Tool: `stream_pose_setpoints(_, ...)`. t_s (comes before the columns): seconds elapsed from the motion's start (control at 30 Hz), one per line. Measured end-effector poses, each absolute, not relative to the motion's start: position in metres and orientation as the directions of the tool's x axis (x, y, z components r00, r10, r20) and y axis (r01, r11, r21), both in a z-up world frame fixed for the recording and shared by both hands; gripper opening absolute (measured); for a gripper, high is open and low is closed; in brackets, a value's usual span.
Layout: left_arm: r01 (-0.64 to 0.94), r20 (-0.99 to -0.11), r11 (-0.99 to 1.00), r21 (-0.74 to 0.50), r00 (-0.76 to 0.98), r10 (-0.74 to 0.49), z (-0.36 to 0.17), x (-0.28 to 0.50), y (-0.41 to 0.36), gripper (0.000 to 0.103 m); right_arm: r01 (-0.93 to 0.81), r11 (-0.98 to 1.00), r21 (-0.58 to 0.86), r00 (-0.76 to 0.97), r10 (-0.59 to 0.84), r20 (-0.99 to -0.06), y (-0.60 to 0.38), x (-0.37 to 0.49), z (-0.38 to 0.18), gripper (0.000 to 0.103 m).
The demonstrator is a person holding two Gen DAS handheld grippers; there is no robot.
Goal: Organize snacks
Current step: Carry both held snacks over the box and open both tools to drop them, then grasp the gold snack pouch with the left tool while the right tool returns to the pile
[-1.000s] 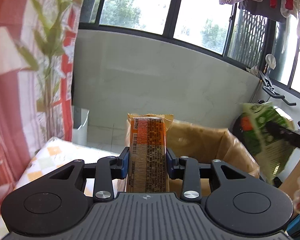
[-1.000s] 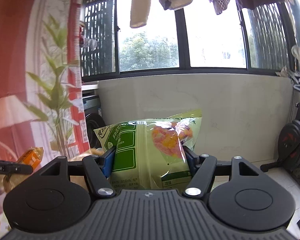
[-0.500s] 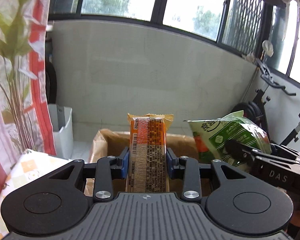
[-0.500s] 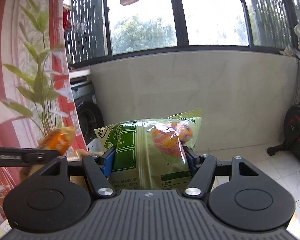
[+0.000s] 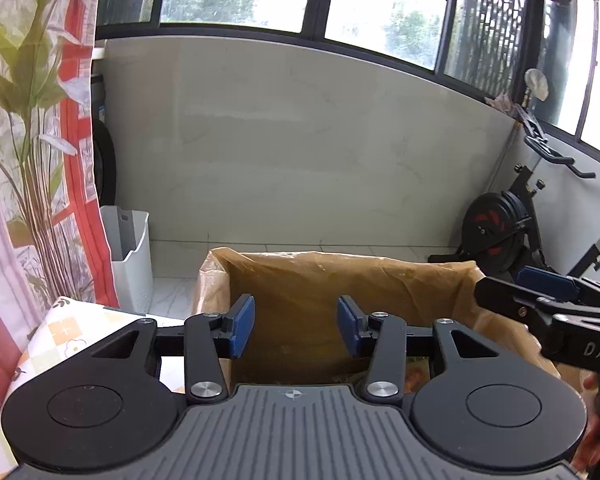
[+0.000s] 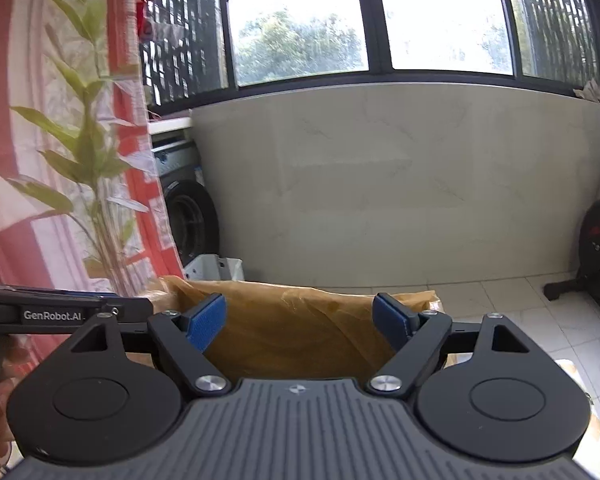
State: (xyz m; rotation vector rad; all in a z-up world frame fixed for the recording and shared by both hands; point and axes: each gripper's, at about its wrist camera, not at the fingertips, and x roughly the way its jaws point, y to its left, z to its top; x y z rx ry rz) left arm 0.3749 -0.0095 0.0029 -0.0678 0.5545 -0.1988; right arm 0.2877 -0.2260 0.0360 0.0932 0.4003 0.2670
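Observation:
My left gripper [image 5: 296,330] is open and empty, its blue pads spread over the mouth of a box lined with a brown plastic bag [image 5: 340,276]. My right gripper [image 6: 300,322] is also open and empty, above the same lined box [image 6: 292,320]. The right gripper shows at the right edge of the left wrist view [image 5: 548,292], and the left gripper's side at the left edge of the right wrist view [image 6: 52,312]. The orange and green snack packs are not in view; a few snack wrappers show dimly at the box bottom [image 5: 412,378].
A table with a patterned cloth [image 5: 68,328] lies at the left. A white bin [image 5: 130,256] stands by a red curtain and plant [image 5: 28,120]. An exercise bike [image 5: 512,224] stands at the right. A white wall runs behind.
Both grippers opened: the left let go of the orange snack pack and the right let go of the green snack bag. Both packs have dropped out of view over the box.

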Motion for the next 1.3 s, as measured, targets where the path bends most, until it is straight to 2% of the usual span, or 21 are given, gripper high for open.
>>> stream_pose_setpoints(0.1,0.166,-0.514,0.98,-0.113,0.834,-0.201,0.011,0.359,0.004,0.059,-0.276,0.948,0.161,0.878,0.317,-0.359,-0.233,0.271,0.042,0.083)
stream_pose_setpoints(0.27,0.128,-0.49,0.983,-0.128,0.854,-0.175,0.026,0.316,0.029,0.069,-0.337,0.92,0.198,0.865,0.386,-0.322,-0.246,0.235,0.052,0.095)
stream_pose_setpoints(0.4,0.076,-0.449,0.991,-0.114,0.886,-0.119,0.028,0.275,0.049,0.069,-0.354,0.916,0.188,0.866,0.397,-0.305,-0.253,0.205,0.054,0.096)
stream_pose_setpoints(0.53,0.056,-0.473,0.985,-0.165,0.871,-0.129,0.007,0.239,0.07,0.068,-0.373,0.903,0.212,0.857,0.423,-0.294,-0.259,0.181,0.041,0.096)
stream_pose_setpoints(0.63,0.042,-0.487,0.987,-0.154,0.866,-0.113,-0.027,0.208,0.078,0.068,-0.393,0.889,0.235,0.843,0.451,-0.293,-0.259,0.165,0.02,0.096)
stream_pose_setpoints(0.7,0.023,-0.506,0.994,-0.111,0.859,-0.076,-0.057,0.189,0.082,0.066,-0.384,0.893,0.235,0.841,0.443,-0.31,-0.257,0.154,0.004,0.096)
stream_pose_setpoints(0.83,0.0,-0.619,0.996,-0.084,0.784,-0.052,-0.115,0.169,0.099,0.053,-0.332,0.916,0.225,0.839,0.395,-0.374,-0.246,0.137,-0.03,0.096)
stream_pose_setpoints(0.93,0.05,-0.689,0.998,-0.045,0.722,-0.068,-0.143,0.16,0.11,0.053,-0.303,0.907,0.294,0.8,0.41,-0.439,-0.241,0.129,-0.054,0.096)
stream_pose_setpoints(1.07,0.16,-0.716,0.986,0.04,0.693,-0.083,-0.156,0.146,0.118,0.054,-0.284,0.917,0.279,0.767,0.392,-0.508,-0.237,0.118,-0.078,0.096)
stream_pose_setpoints(1.3,0.295,-0.768,0.955,-0.026,0.606,-0.208,-0.178,0.141,0.111,0.067,-0.219,0.93,0.295,0.748,0.354,-0.561,-0.243,0.117,-0.09,0.096)
